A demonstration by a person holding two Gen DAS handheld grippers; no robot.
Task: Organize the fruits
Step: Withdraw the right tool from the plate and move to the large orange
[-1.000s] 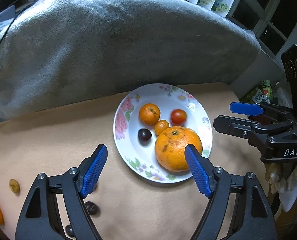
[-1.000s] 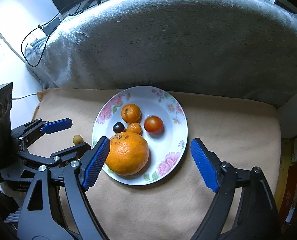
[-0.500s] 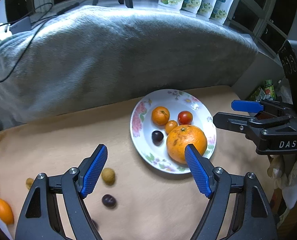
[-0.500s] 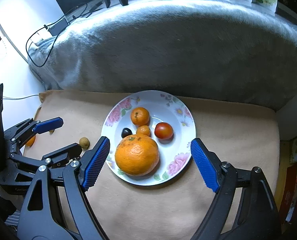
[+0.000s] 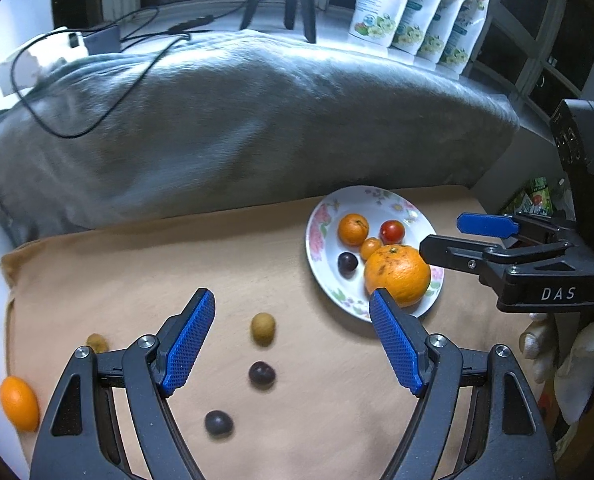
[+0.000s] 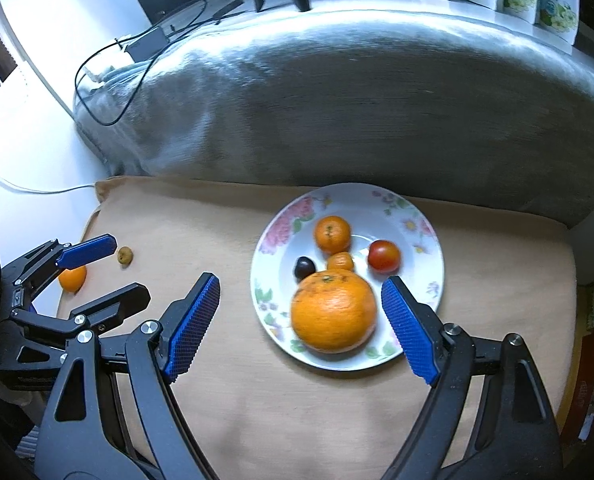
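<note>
**Fruit on a floral plate, strays on the cloth**

Tan, finely woven cloth (image 5: 317, 420) covers the flat work surface, backed by a plush grey blanket (image 6: 377, 100) humped into a long, soft ridge. Beyond it stand four glossy printed pouches (image 5: 417, 12) in a row.

On the cloth sits a round, shallow ceramic plate (image 6: 425, 232) with pink flowers printed on its rim. It holds five pieces: a large dimpled orange (image 6: 333, 312) at the near edge, a small mandarin (image 6: 332, 234) at the far side, a tiny kumquat-like fruit (image 6: 341, 262) between them, a smooth red cherry tomato (image 6: 383, 255) and a dark, glossy round fruit (image 6: 304, 267) (a grape or cherry; I cannot tell which).

The left gripper (image 5: 293, 340), black plastic with blue cross-hatched pads, stands wide and holds nothing. Its camera alone shows a rough tan longan-like fruit (image 5: 262, 329) and two dark round fruits (image 5: 262, 373) (image 5: 218, 423) lying apart on the cloth between its fingers. A second small tan fruit (image 5: 96, 342) and an oval orange kumquat (image 5: 19, 403) lie to the left near the cloth's edge; these two also show in the right view.

The right gripper (image 6: 301, 324) is likewise spread wide and empty, with the large orange framed between its pads but untouched. Only the left view shows a white-gloved hand (image 5: 557, 360) below it.
</note>
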